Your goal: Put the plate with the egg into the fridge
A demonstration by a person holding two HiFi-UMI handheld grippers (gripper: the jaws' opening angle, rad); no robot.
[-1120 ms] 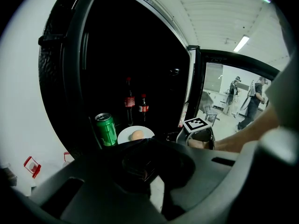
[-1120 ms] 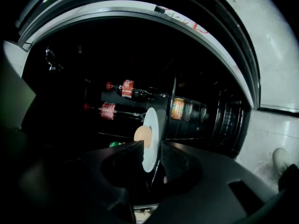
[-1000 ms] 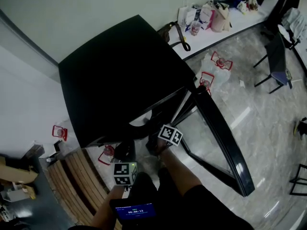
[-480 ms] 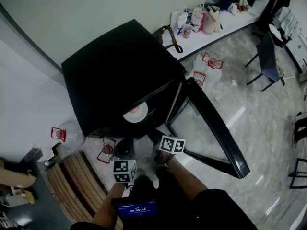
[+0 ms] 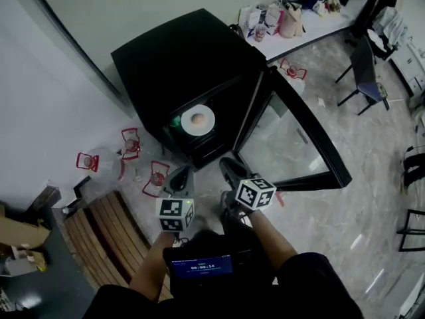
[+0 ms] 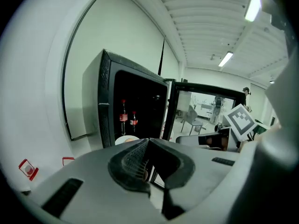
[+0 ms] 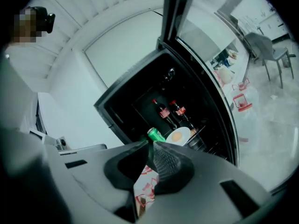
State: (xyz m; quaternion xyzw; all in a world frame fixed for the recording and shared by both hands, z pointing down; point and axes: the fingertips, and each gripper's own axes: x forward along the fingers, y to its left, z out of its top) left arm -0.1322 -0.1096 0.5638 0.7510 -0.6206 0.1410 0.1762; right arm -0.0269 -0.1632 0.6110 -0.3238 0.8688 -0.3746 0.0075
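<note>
R gripper [image 5: 229,169] backed off fridge [image 5: 189,58], jaws just closing, empty

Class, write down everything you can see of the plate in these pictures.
The plate is round, white and smooth. It lies flat on a wire shelf inside the open black fridge, near the front edge. An egg with a yellow-orange yolk sits at its middle. A green can stands close beside it, and two red-labelled bottles stand behind.
</note>
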